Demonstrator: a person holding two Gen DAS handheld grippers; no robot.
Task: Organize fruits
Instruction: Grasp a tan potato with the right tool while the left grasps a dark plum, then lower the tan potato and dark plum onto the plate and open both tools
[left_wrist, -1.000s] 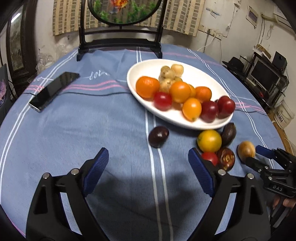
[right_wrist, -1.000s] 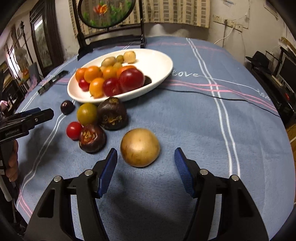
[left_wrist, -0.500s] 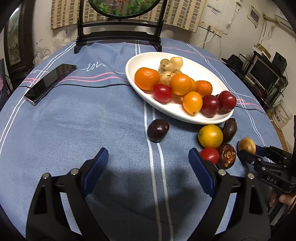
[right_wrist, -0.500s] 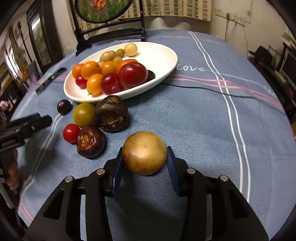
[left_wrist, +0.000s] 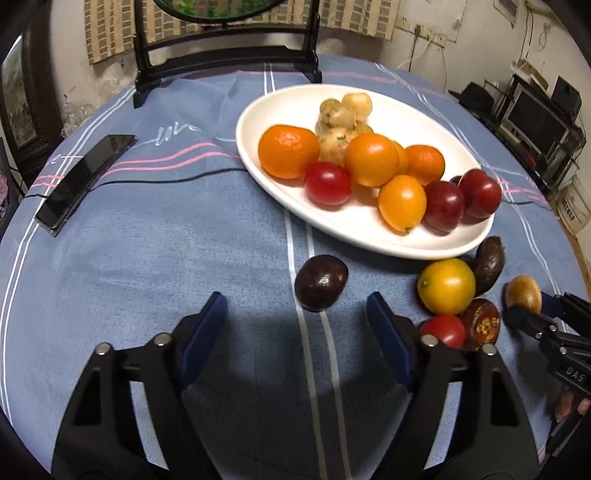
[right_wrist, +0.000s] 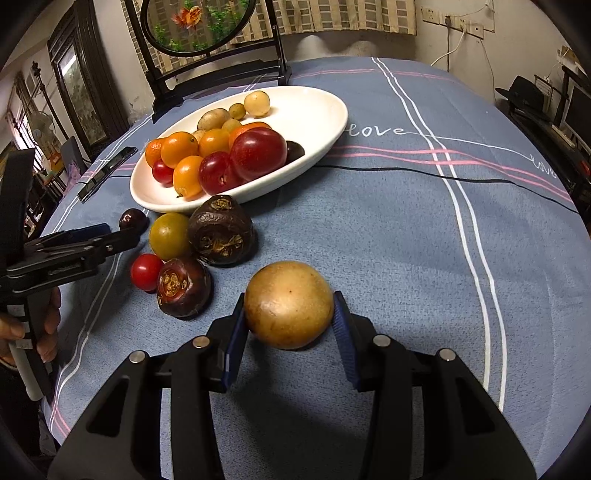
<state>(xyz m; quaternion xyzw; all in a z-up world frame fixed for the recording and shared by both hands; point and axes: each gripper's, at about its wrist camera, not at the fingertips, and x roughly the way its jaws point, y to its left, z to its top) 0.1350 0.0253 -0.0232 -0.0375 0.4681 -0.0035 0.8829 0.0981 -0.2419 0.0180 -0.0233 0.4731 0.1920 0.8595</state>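
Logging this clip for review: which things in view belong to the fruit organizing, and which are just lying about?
Job:
white oval plate of fruit
round tan fruit gripped by right hand-held gripper
dark purple plum before open left hand-held gripper
yellow round fruit
small red tomato

Lying about:
black smartphone
black cable

Open blue worktop runs left of the white plate, bounded only by the phone and its black cable near the far-left edge. One dark plum sits just ahead between the left gripper fingers. Between plate rim and right gripper, a tight cluster blocks the direct lane: yellow fruit, two dark wrinkled fruits, red tomato. Right of the plate the cloth is free, crossed by the cable. Mirror stand blocks behind the plate.
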